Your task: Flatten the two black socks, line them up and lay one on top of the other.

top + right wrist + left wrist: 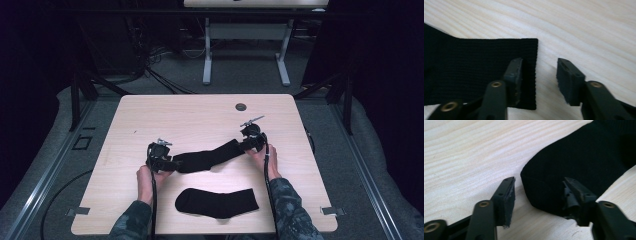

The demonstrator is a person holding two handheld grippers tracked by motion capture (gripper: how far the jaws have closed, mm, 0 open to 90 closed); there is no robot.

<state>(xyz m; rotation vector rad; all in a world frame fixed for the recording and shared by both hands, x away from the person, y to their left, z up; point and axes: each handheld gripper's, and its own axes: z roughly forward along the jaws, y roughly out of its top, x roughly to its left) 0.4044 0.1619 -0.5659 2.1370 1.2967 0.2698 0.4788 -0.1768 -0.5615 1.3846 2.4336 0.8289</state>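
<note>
black knit, two socks on the table [150, 120]. the far sock [207, 157] lies stretched between your hands, long axis running from toe at your left up to cuff at your right, likely so you can square it before pairing. your left gripper [537, 195] stands open around the toe edge, gripping nothing. your right gripper [539, 75] is open too, one jaw over the cuff corner, one on bare wood. the near sock [217, 202] lies flat, close to you.
</note>
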